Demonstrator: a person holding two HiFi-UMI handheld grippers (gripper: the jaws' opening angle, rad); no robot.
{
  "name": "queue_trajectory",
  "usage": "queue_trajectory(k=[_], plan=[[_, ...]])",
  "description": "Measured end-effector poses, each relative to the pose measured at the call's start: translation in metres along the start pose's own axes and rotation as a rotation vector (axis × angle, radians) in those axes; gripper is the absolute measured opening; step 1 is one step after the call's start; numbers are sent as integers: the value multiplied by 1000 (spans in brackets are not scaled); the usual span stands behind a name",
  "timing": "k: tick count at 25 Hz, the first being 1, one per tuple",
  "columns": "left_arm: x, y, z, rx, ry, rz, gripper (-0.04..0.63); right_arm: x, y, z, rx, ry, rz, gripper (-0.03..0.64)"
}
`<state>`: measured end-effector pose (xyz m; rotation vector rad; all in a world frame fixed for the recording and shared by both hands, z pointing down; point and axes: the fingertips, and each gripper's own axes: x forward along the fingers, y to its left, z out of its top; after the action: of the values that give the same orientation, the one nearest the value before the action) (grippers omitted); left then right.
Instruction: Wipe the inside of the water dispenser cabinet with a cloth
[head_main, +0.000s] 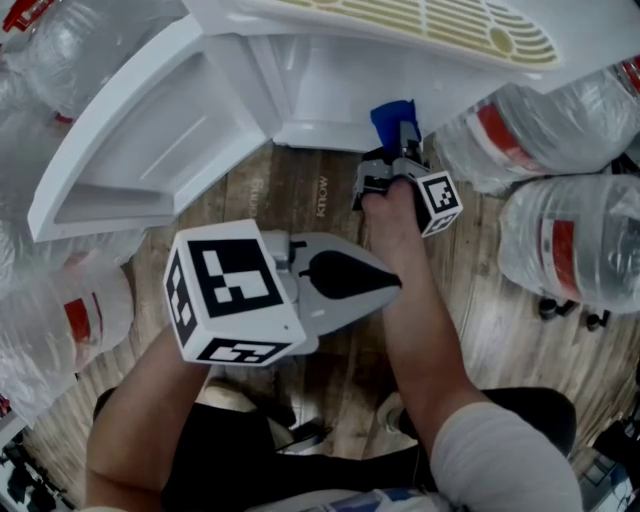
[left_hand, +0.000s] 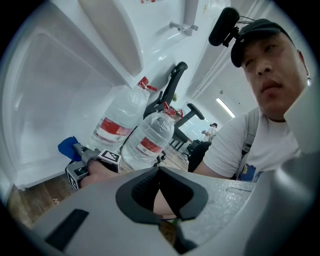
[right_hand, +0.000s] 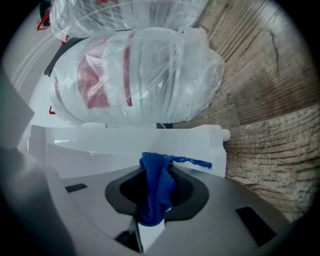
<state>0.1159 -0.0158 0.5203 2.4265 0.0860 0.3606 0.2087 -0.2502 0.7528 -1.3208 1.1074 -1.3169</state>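
Note:
The white dispenser cabinet (head_main: 320, 95) stands with its lower compartment exposed, and its door (head_main: 150, 130) is swung out to the left. My right gripper (head_main: 405, 135) is shut on a blue cloth (head_main: 392, 118) at the cabinet's bottom front edge. In the right gripper view the cloth (right_hand: 156, 187) hangs bunched between the jaws, with the white cabinet edge (right_hand: 125, 145) just beyond it. My left gripper (head_main: 392, 282) is held lower, beside the right forearm, shut and holding nothing. The left gripper view shows its jaws (left_hand: 160, 172) closed, with the cloth (left_hand: 67, 147) far off to the left.
Large plastic-wrapped water bottles lie on the wooden floor (head_main: 300, 200): two at the right (head_main: 560, 130) (head_main: 570, 245) and one at the left (head_main: 60, 320). The dispenser's slotted drip grille (head_main: 450, 25) overhangs at the top. The person's knees sit at the bottom of the head view.

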Motion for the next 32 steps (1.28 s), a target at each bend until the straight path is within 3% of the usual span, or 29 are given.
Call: queue_trajectory(k=[4, 16, 22, 28, 32], plan=[[-7, -4, 6, 12, -17, -4, 0, -8, 0, 1, -87, 33, -18, 80], [-19, -13, 20, 45, -50, -24, 0, -24, 16, -3, -539, 260, -107, 80], [-22, -16, 25, 62, -52, -21, 0, -23, 38, -33, -841, 483, -97, 80], [-22, -27, 36, 79, -58, -25, 0, -33, 50, -82, -1233, 824, -68, 80], [-21, -48, 51, 52, -103, -37, 0, -53, 61, -104, -1415, 1025, -57, 80]])
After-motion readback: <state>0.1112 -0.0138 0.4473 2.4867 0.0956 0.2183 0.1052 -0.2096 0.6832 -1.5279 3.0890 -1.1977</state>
